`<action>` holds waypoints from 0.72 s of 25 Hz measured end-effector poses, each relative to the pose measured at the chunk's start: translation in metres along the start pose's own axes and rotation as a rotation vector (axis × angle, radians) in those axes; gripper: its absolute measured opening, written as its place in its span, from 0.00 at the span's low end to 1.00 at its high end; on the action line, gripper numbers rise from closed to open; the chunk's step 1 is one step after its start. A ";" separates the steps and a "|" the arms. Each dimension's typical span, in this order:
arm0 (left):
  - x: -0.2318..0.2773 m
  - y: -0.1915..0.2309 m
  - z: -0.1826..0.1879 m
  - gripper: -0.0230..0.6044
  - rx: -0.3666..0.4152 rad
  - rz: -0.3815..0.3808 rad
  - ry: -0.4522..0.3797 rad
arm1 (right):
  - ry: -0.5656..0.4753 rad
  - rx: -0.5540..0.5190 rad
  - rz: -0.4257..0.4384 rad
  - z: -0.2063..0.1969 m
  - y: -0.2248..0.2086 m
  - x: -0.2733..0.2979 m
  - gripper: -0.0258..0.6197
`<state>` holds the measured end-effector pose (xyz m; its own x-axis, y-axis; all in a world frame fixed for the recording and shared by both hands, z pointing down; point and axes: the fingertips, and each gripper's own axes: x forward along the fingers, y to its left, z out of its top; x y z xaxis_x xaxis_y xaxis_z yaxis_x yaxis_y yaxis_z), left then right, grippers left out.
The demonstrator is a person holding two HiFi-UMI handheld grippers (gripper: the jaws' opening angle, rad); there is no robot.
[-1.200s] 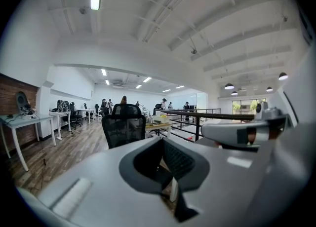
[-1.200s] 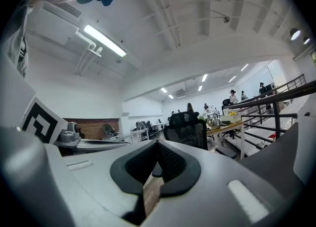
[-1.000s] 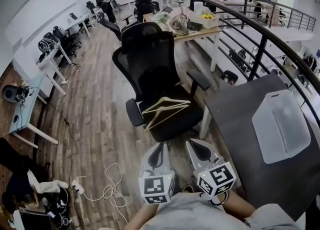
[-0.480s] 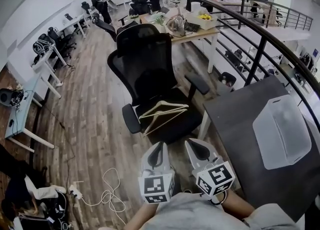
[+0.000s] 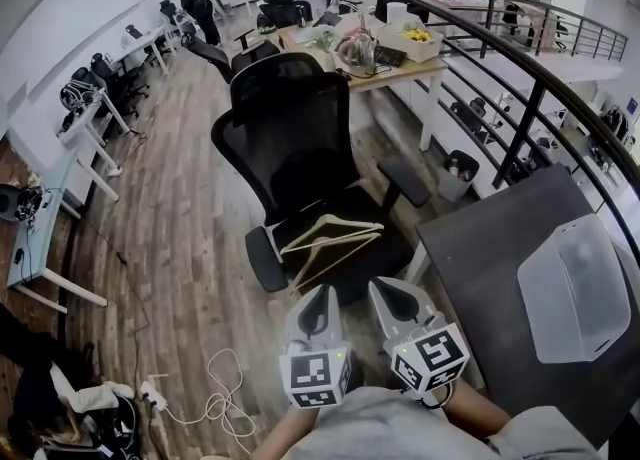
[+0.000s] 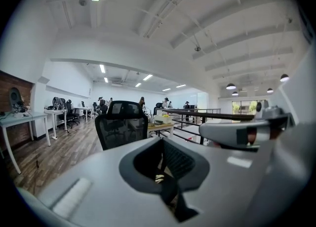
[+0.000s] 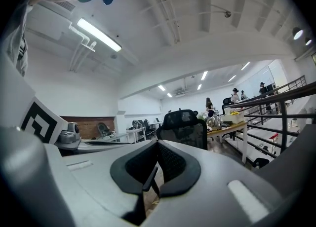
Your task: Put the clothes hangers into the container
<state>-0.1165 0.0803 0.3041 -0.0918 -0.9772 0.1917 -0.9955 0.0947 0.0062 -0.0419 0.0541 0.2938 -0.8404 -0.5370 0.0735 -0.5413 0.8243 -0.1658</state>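
The pale clothes hangers (image 5: 330, 238) lie stacked together on the seat of a black office chair (image 5: 290, 138). Off to the right of the chair stands a dark bench (image 5: 470, 248) with the translucent container (image 5: 572, 288) on it, well apart from the hangers. Just short of the seat, the left tool (image 5: 319, 298) and the right tool (image 5: 386, 293) hang side by side. Each has its jaws pressed together and grips nothing.
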 end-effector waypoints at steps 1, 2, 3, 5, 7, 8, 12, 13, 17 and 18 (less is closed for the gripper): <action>0.008 0.004 0.001 0.05 -0.002 -0.001 0.002 | 0.003 -0.001 0.000 0.002 -0.003 0.008 0.04; 0.015 0.008 0.004 0.05 -0.003 -0.003 0.003 | 0.005 -0.002 -0.001 0.004 -0.006 0.017 0.04; 0.023 0.012 0.006 0.05 -0.005 -0.005 0.003 | 0.008 -0.004 -0.003 0.006 -0.009 0.025 0.04; 0.036 0.021 0.011 0.05 -0.009 -0.011 0.005 | 0.012 -0.004 -0.009 0.010 -0.014 0.040 0.04; 0.049 0.029 0.014 0.05 -0.010 -0.020 0.012 | 0.013 -0.004 -0.013 0.013 -0.018 0.054 0.04; 0.054 0.033 0.014 0.05 -0.011 -0.024 0.016 | 0.015 -0.003 -0.015 0.014 -0.019 0.060 0.04; 0.073 0.049 0.017 0.05 -0.010 -0.036 0.027 | 0.025 0.001 -0.024 0.017 -0.023 0.084 0.04; 0.078 0.053 0.017 0.05 -0.013 -0.038 0.028 | 0.028 0.001 -0.027 0.017 -0.025 0.090 0.04; 0.092 0.074 0.017 0.05 -0.020 -0.037 0.036 | 0.041 -0.001 -0.033 0.016 -0.026 0.113 0.04; 0.095 0.079 0.018 0.05 -0.021 -0.038 0.037 | 0.043 0.000 -0.035 0.016 -0.025 0.118 0.04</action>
<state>-0.2041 -0.0083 0.3052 -0.0524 -0.9725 0.2270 -0.9975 0.0618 0.0346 -0.1268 -0.0328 0.2907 -0.8212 -0.5576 0.1216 -0.5707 0.8051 -0.1619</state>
